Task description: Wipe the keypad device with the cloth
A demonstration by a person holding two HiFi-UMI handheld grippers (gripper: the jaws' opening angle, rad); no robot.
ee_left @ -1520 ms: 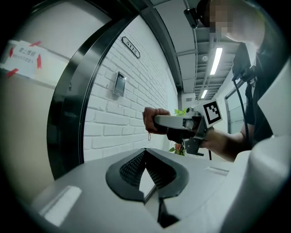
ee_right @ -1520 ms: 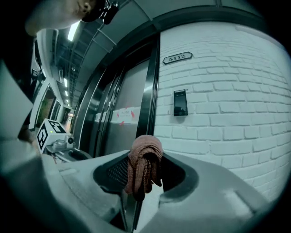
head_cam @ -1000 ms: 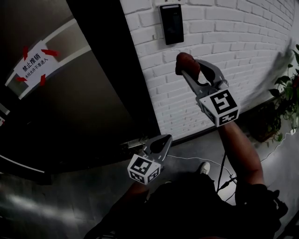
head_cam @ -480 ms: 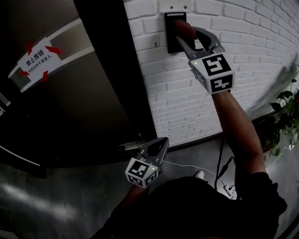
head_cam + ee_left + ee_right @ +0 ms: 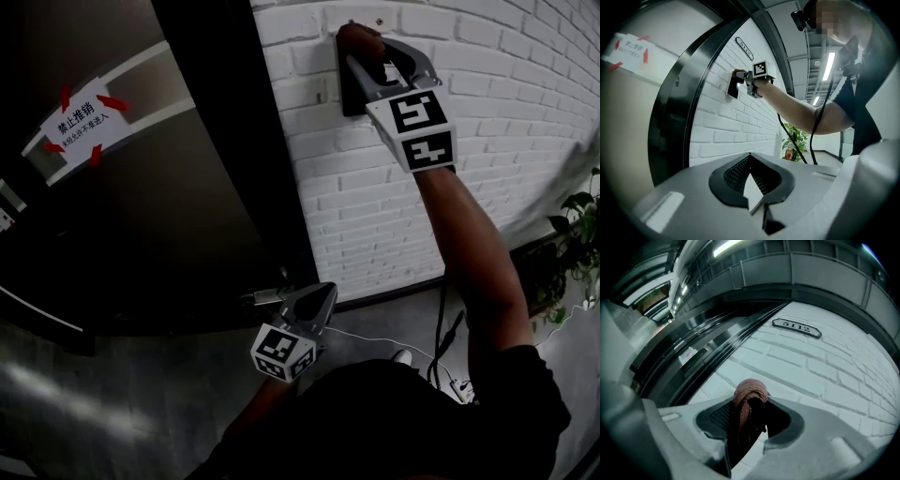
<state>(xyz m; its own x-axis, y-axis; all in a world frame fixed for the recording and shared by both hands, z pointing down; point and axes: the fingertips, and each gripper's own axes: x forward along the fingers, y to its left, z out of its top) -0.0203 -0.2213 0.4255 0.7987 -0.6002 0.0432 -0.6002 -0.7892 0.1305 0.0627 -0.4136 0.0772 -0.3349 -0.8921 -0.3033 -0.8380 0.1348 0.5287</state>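
Keypad device [image 5: 349, 101]: mounted on the white brick wall [image 5: 487, 94], far side, right of the dark door [image 5: 187, 216].
Right tongs [image 5: 362, 52]: clamped on the bunched reddish cloth [image 5: 357, 37].
Cloth position: against the device's top edge.
Left tongs [image 5: 319, 300]: low and near, jaws together, holding nothing.
Progress: wiping judged barely started; the lower face remains to be done.
Containers: none visible.

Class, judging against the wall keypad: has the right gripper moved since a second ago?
Yes. The right gripper, holding the cloth, rose from below the keypad device onto its upper end.
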